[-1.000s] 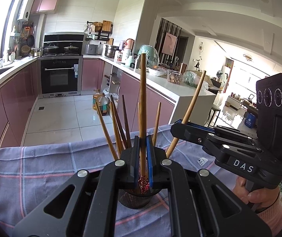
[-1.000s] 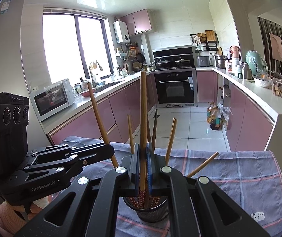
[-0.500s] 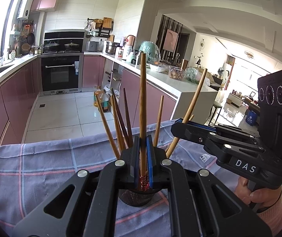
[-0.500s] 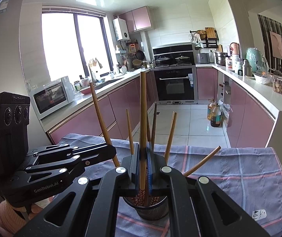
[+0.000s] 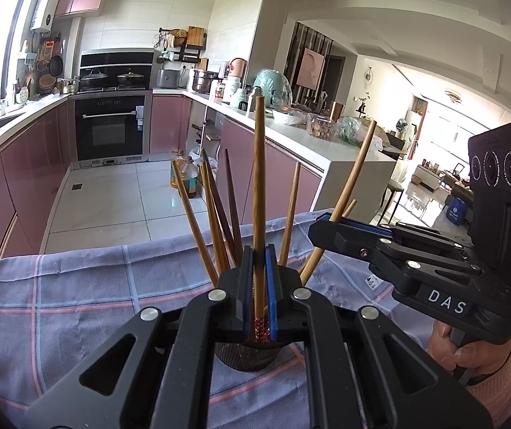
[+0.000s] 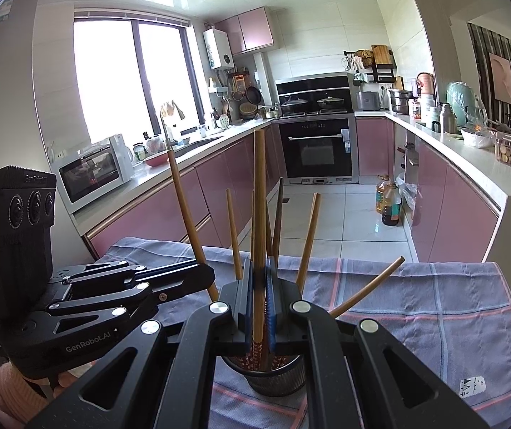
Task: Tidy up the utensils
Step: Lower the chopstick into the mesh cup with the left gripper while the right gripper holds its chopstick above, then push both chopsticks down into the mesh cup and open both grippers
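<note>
Right, both your left gripper (image 5: 258, 287) and right gripper (image 6: 259, 298) are each clamped on 1 upright chopstick (image 5: 258, 193), long axis vertical, tip directly below the fingertips over the mesh holder (image 6: 273, 375) on the checked cloth (image 6: 452, 307).

A table is carrying a grey-blue checked cloth (image 6: 452, 307) with pink and pale blue lines, which is draping over its far edge and hiding the tabletop. A small white label (image 6: 471, 386) is showing near the cloth's right corner. A dark round utensil holder (image 6: 277, 375) is standing upright directly on the cloth, near its front middle.
</note>
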Motion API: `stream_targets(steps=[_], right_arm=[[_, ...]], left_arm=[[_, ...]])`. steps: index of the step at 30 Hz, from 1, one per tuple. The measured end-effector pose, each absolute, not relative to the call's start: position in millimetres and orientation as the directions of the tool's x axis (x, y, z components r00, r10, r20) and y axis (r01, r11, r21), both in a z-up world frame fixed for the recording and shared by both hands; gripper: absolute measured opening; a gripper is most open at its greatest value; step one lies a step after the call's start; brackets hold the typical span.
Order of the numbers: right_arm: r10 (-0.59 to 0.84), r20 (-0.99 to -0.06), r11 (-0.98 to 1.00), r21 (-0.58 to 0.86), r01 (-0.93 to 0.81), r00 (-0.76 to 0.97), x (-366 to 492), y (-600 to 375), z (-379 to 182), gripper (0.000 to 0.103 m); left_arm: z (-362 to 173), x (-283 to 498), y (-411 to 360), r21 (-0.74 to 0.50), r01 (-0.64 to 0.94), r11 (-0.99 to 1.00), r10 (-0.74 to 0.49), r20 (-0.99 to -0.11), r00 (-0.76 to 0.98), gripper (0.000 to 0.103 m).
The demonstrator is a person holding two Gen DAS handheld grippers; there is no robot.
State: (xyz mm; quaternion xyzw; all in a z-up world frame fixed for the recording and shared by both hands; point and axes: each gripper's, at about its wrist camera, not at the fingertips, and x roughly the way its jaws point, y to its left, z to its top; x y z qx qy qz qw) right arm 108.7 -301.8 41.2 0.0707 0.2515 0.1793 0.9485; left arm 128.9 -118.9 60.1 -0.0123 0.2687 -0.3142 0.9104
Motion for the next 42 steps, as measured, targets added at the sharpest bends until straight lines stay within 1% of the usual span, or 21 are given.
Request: stream_targets(steps=[11, 29, 42], right_arm=[[0.378, -0.47, 0.925, 0.225, -0.306, 0.797, 112.9, -300.5, 33.4, 0.006], [0.374, -0.499, 0.927, 0.222, -0.302, 0.782, 119.8, -298.8, 24.5, 0.006], [0.365, -0.518, 0.931, 0.226, -0.288, 0.773, 130.7, -294.9, 20.6, 0.006]], left_arm=[[50.3, 133.2, -124.3, -0.187, 0.568, 0.801, -0.574, -0.507, 0.643, 0.007], [42.1, 140.2, -126.4, -0.187, 0.564, 0.805, -0.568, -0.519, 0.639, 0.007], [36.3, 160.5, -127.2, -0.19, 0.55, 0.813, -0.554, -0.543, 0.631, 0.008]])
